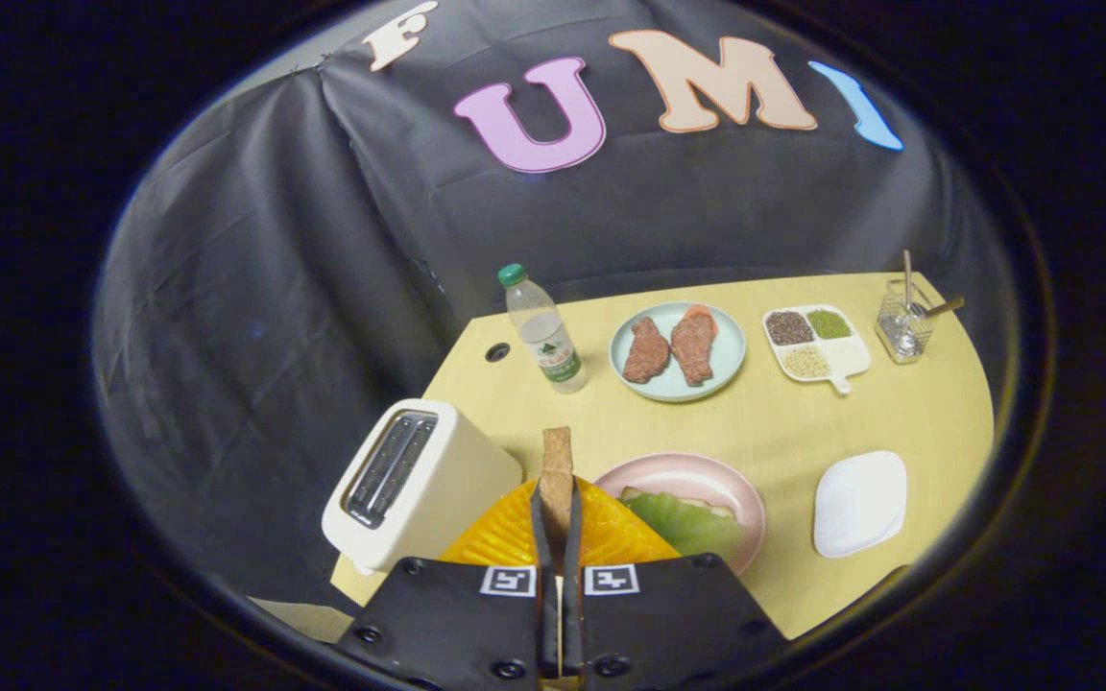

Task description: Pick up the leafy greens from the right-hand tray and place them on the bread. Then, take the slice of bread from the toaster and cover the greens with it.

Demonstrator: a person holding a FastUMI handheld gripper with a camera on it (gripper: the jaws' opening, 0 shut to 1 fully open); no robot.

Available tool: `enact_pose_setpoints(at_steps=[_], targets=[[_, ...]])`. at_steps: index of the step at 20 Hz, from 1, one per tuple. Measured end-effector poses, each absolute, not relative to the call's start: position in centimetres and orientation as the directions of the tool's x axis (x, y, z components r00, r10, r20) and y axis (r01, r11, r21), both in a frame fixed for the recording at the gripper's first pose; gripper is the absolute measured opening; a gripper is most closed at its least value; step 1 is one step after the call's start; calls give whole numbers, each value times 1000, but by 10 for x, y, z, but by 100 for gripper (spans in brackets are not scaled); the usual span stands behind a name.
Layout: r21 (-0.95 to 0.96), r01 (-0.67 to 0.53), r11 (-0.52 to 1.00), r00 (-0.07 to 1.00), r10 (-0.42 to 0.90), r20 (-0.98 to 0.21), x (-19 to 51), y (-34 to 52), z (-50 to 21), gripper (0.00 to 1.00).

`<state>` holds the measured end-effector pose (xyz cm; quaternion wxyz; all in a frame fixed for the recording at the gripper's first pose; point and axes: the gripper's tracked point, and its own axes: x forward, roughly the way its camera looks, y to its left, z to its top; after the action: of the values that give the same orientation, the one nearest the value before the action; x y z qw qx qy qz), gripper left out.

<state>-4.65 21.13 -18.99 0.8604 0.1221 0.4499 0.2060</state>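
Tongs (557, 509) pinch bread slice (557, 459), its base hidden.

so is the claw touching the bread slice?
Touching. Gripper view: the claw has both fingers pressed on the upright bread slice, held edge-on between them.

A pale wooden table (783, 422) with a round cable hole (497, 352) near its far left corner stands against a creased black cloth wall (323, 240), evenly lit.

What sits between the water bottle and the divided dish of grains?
In the gripper view, the blue plate with two meat pieces lies between bottle and dish.
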Motion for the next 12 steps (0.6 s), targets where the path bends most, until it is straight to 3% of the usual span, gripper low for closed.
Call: enact_pose_setpoints(at_steps=[6, 12], targets=[[487, -178, 855, 540, 498, -679, -43, 196, -230, 4], [482, -70, 873, 511, 447, -734, -51, 158, -274, 5]])
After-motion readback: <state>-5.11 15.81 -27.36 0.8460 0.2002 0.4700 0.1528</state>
